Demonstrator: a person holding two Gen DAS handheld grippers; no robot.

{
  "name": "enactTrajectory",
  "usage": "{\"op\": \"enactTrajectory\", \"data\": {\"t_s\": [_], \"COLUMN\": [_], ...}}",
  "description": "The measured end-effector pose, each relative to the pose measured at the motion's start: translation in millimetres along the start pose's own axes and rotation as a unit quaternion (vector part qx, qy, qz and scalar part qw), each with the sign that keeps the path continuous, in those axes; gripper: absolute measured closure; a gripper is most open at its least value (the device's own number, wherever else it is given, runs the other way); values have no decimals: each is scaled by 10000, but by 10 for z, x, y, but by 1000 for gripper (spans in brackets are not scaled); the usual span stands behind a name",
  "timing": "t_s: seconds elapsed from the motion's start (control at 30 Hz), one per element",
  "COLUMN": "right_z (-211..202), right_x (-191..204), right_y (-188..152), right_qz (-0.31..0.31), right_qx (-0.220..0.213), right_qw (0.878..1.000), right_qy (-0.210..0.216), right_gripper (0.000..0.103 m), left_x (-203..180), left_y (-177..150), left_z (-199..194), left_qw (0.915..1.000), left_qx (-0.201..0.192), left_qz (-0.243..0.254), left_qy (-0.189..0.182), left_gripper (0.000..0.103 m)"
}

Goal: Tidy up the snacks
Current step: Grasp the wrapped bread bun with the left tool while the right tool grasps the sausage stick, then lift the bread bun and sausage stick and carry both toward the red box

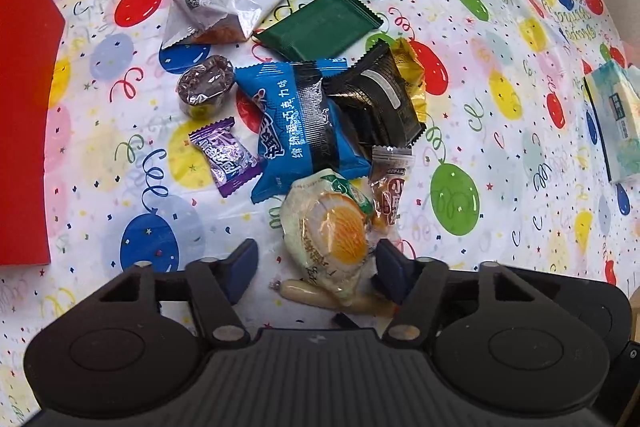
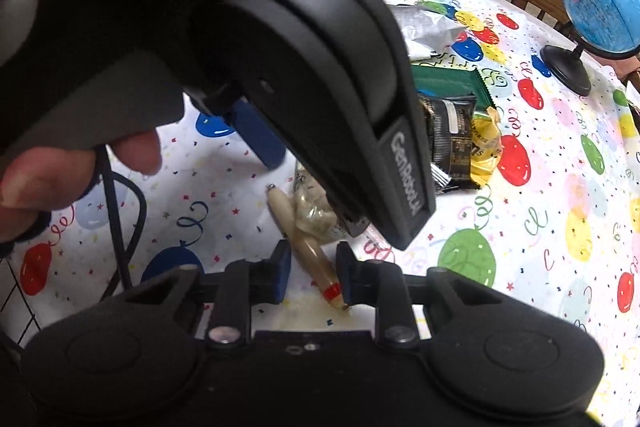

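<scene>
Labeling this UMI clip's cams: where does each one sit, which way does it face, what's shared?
Left wrist: on the left gripper, aimed steeply down at the snack pile; its own blue fingers straddle the pale scallop-print packet.
Right wrist: on the right gripper, tilted down across the table; its fingers flank the sausage stick; the left gripper's body and a hand fill the upper left.
Shared: sausage stick, scallop-print packet, black packet, green packet, balloon tablecloth.

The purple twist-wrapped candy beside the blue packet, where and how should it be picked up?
Take the purple twist-wrapped candy across its plump middle, coming straight down from above. It lies flat on the balloon-print tablecloth, its flared ends too thin to pinch. Its left side is clear, but the blue snack packet crowds the right, so place that pad carefully.
</scene>
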State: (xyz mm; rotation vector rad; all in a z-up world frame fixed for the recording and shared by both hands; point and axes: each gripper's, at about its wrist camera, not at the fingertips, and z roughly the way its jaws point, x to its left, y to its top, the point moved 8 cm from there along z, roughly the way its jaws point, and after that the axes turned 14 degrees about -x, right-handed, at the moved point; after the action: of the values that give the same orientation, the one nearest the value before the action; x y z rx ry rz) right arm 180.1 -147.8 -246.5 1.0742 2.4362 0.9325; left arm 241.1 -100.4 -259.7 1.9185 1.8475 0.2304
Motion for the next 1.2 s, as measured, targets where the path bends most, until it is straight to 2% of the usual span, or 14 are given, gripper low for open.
{"op": "enactTrajectory", "data": {"t_s": [0.17, 0.43, 0.83, 0.87, 0.9, 0.93, 1.07, 1.2], "right_z": [-20, -44, -195, -212, -237, -289, -308, -367], "right_x": [44, 19, 40, 42, 51, 82, 95, 147], "right_y": [-2, 13, -27, -20, -11, -11, 2, -7], "right_qz": [65, 374, 770, 831, 911, 978, 1112, 1287], "right_qx": [47, 67, 23, 4, -26, -58, -112, -127], "right_qw": [10000, 9992, 9969, 9965, 9958, 9951, 9937, 9916], "right_qy": [51, 140, 144, 117, 105, 96, 5, -95], "right_gripper": [91, 94, 94, 94, 94, 94, 94, 94], "left_x": [13, 145, 493, 527, 558, 580, 683, 783], "left_y": [0, -50, -86, -87, -90, -93, -132, -157], "left_z": [-24, -133, -589, -634, -673, -709, -739, -743], "left_qw": [10000, 9995, 9973, 9971, 9968, 9966, 9974, 9973], "left_qx": [-59, -229, -612, -650, -678, -698, -687, -714], "left_qz": [49, -116, -288, -296, -294, -284, -93, -130], "left_qy": [-52, -173, -277, -277, -289, -331, -194, -149], "left_gripper": [66, 68, 72, 74, 86, 92, 92, 92]}}
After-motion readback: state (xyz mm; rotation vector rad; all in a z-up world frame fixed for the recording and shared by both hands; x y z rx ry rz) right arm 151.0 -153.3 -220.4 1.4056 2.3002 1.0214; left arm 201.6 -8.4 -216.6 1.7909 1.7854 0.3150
